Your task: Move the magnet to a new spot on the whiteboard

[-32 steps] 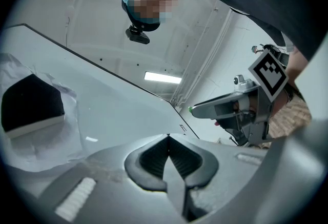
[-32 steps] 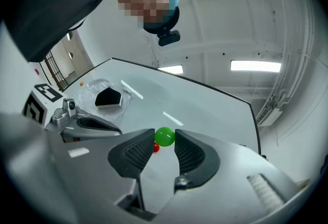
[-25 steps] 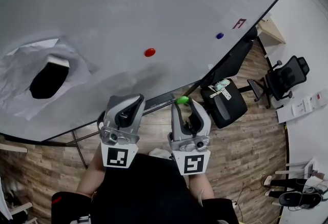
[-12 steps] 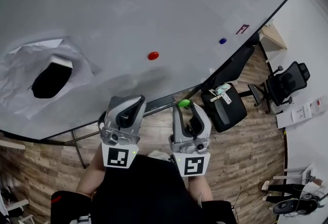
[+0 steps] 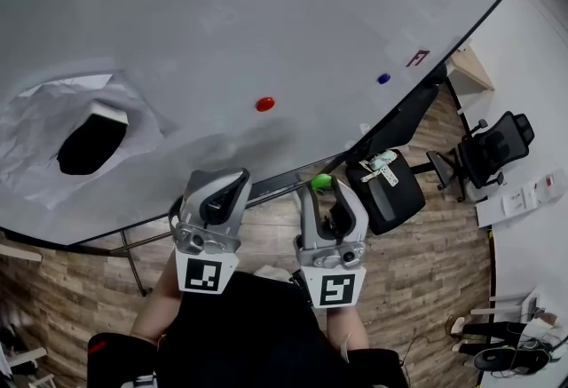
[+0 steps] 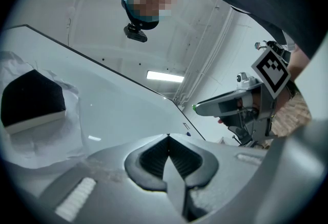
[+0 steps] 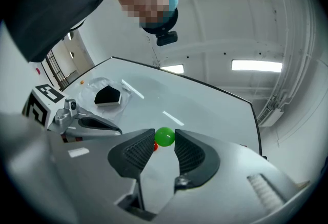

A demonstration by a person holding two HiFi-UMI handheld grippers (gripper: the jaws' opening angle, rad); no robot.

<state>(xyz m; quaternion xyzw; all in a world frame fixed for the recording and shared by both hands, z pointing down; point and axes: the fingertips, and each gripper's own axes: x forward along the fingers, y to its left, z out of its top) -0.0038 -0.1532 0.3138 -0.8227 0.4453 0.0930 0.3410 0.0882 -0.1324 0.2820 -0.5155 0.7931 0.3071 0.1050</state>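
Green magnet (image 7: 164, 136) pinched between the jaw tips of the right gripper (image 5: 321, 186), held off the whiteboard (image 5: 266, 13), just past its lower edge. Likely small, hard, light and glossy-slick; best squeezed across the round sides. Left gripper (image 6: 168, 138) closed on nothing.

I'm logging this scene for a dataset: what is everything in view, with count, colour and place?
large whiteboard: one, pale grey, fills the upper view
round red magnet: one, red, mid-board
round blue magnet: one, blue, near the board's right edge
round green magnet: one, green, between the right gripper's jaws
black block eraser: one, black, on the wrapping
crumpled white wrapping: one, white, board's left
swivel office chair: one, black, on the wooden floor at right
left gripper: grey, shut, empty
right gripper: grey, clamping the green magnet
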